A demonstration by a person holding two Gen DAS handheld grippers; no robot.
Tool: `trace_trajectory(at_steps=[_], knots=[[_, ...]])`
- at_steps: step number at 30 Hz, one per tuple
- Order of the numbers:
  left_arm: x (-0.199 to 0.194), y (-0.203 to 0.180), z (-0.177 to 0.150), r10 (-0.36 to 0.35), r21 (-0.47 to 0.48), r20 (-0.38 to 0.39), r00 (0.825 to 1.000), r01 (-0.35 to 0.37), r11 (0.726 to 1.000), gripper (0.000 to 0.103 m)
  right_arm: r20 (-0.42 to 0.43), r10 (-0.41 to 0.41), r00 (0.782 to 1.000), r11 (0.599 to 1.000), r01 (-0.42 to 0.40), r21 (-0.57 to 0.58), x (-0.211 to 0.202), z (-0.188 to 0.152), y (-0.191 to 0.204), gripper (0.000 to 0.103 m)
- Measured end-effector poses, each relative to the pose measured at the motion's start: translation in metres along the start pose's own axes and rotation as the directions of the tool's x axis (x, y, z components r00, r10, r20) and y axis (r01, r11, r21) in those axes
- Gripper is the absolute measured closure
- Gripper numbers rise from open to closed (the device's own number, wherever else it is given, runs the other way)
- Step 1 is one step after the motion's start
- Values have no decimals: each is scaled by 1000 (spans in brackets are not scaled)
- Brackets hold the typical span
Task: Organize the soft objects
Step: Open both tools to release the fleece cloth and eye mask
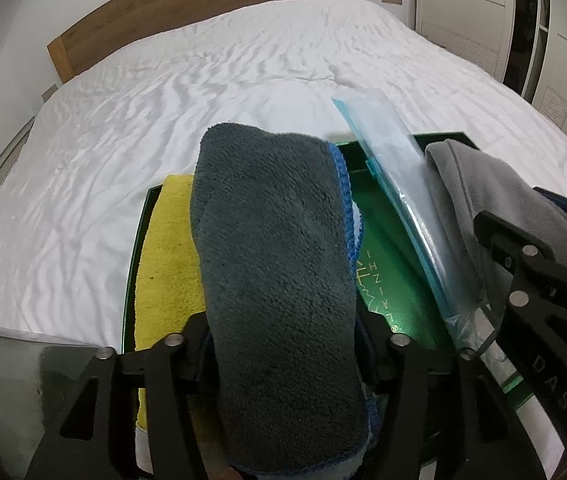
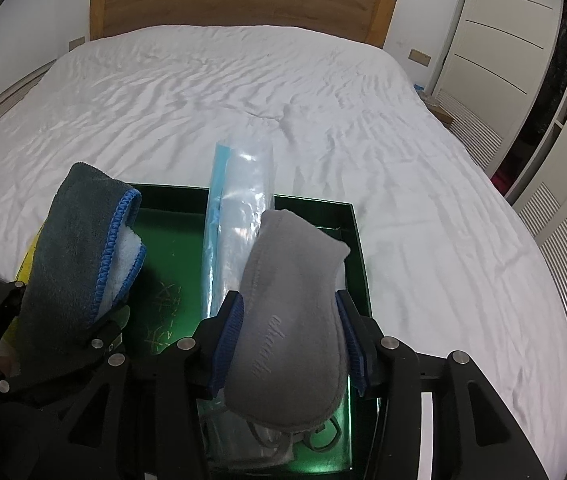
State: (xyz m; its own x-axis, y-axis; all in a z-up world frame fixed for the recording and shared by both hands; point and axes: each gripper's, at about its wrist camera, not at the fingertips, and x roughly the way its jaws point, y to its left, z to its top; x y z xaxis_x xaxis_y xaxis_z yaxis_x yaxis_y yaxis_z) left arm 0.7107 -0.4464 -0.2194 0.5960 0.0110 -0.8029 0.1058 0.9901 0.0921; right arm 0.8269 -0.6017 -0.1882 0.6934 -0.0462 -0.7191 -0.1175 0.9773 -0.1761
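Left claw [image 1: 283, 354]: black two-finger unit, pitched steeply downward, jaws roughly half spread, a dark grey towel [image 1: 271, 264] lying between the fingers; whether the pads press on it cannot be told. Right claw [image 2: 289, 344]: black, blue ribbed pads [image 2: 230, 334], likewise angled downward, jaws at a middling spread either side of a light grey pouch [image 2: 287, 320], pads at its flanks; firm contact uncertain.

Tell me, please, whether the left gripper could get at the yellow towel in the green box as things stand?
Probably not directly. The left gripper has the dark grey towel between its jaws, and that towel lies over part of the yellow towel in the green box. It would need to put that down first.
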Motion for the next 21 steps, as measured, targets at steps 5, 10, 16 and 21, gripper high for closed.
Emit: trace_trajectory(at_steps=[5, 10, 16, 21], knots=[[-9, 0, 0, 6, 5, 28, 1000, -6, 1000, 43, 13, 8, 1000, 1000, -8, 8, -9, -3, 3, 51], [-21, 1, 5, 18, 9, 69, 997, -18, 1000, 32, 29, 5, 1000, 1000, -6, 18, -19, -1, 2, 49], [-32, 12, 7, 37, -16, 94, 995, -35, 999, 31, 51, -5, 999, 999, 2, 48, -34, -1, -1, 43], [-43, 12, 5, 36, -19, 98, 995, -34, 999, 31, 54, -19, 998, 998, 15, 65, -47, -3, 3, 41]])
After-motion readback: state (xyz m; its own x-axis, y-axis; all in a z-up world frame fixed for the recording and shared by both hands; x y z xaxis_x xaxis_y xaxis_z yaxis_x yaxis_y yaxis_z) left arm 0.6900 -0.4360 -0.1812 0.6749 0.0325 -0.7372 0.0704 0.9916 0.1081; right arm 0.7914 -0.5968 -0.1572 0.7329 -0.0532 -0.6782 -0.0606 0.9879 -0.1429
